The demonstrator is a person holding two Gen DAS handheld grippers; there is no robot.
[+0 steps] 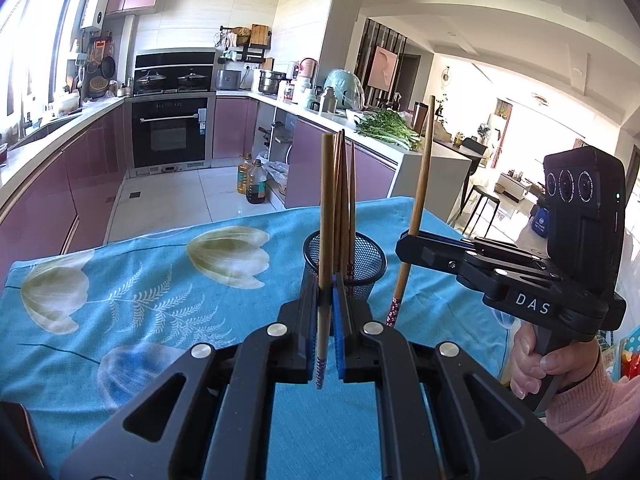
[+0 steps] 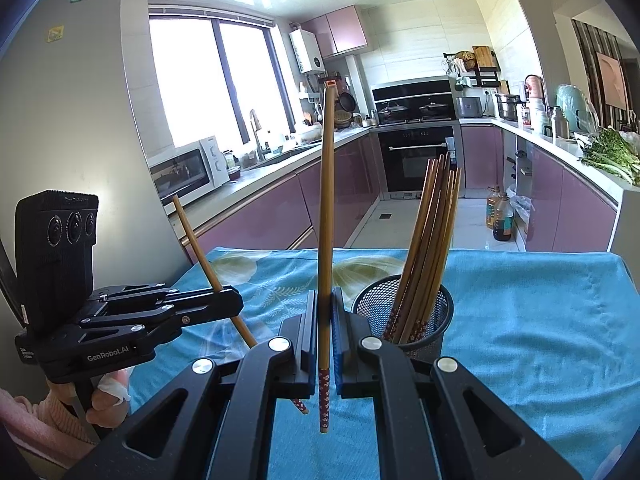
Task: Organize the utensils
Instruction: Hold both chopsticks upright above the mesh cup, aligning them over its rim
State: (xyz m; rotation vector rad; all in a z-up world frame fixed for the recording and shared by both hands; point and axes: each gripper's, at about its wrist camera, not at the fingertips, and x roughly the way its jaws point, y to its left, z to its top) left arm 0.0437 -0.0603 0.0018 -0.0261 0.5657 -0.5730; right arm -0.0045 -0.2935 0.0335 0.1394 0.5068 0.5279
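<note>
A black mesh cup [image 1: 370, 276] stands on the blue flowered cloth [image 1: 160, 280] with several wooden chopsticks [image 1: 345, 200] upright in it. Just in front of the cup, my left gripper [image 1: 326, 296] is shut on one chopstick [image 1: 326, 208], held upright with its patterned end down. To the right of the cup, my right gripper [image 1: 404, 242] grips another chopstick [image 1: 420, 184]. In the right wrist view my right gripper [image 2: 325, 300] is shut on its upright chopstick [image 2: 326, 220], with the cup [image 2: 440, 330] and its chopsticks [image 2: 432, 240] close on the right. At the left, my left gripper [image 2: 236, 300] holds a slanted chopstick [image 2: 200, 252].
The cloth-covered table [image 2: 540, 320] ends at a far edge, with kitchen floor beyond. Oil bottles [image 1: 256, 182] stand on the floor by purple cabinets. Greens [image 1: 388, 128] lie on the right counter. A person's hand [image 1: 532, 364] in a pink sleeve holds the right gripper's handle.
</note>
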